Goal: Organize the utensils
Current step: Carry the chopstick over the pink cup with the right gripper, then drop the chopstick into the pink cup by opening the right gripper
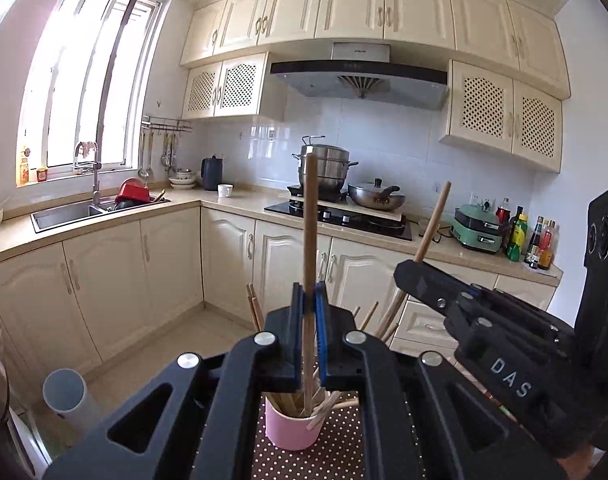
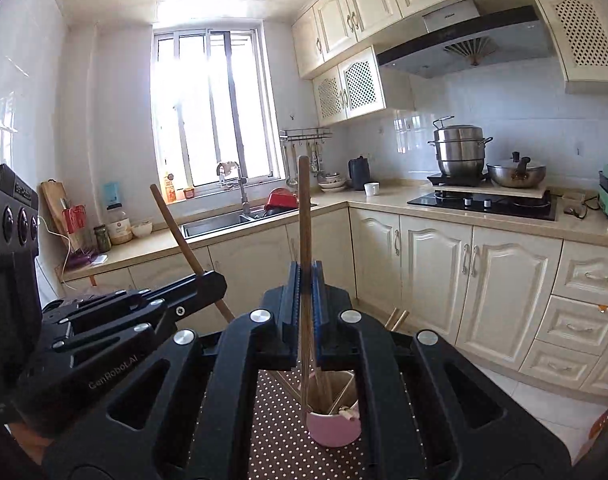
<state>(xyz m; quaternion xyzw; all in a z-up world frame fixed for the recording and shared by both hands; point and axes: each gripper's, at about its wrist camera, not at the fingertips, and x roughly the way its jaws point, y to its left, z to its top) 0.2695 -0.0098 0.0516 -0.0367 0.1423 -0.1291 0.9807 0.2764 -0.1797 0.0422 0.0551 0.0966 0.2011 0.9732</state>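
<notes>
My left gripper (image 1: pixel 310 300) is shut on a wooden chopstick (image 1: pixel 310 232) that stands upright, its lower end down in a pink cup (image 1: pixel 292 430) with several other chopsticks. My right gripper (image 2: pixel 307 280) is shut on another upright wooden chopstick (image 2: pixel 305 216) whose lower end reaches into the same pink cup (image 2: pixel 334 428). The cup stands on a brown polka-dot mat (image 2: pixel 280 436). Each gripper shows in the other's view: the right one (image 1: pixel 424 276) holds its stick tilted, the left one (image 2: pixel 208 280) likewise.
A grey tube (image 1: pixel 70 400) stands at the lower left. Behind are base cabinets (image 1: pixel 164 264), a sink (image 1: pixel 72 212), a hob with a steel pot (image 1: pixel 324 168) and wok (image 1: pixel 376 196), a green appliance (image 1: pixel 478 228) and bottles (image 1: pixel 538 240).
</notes>
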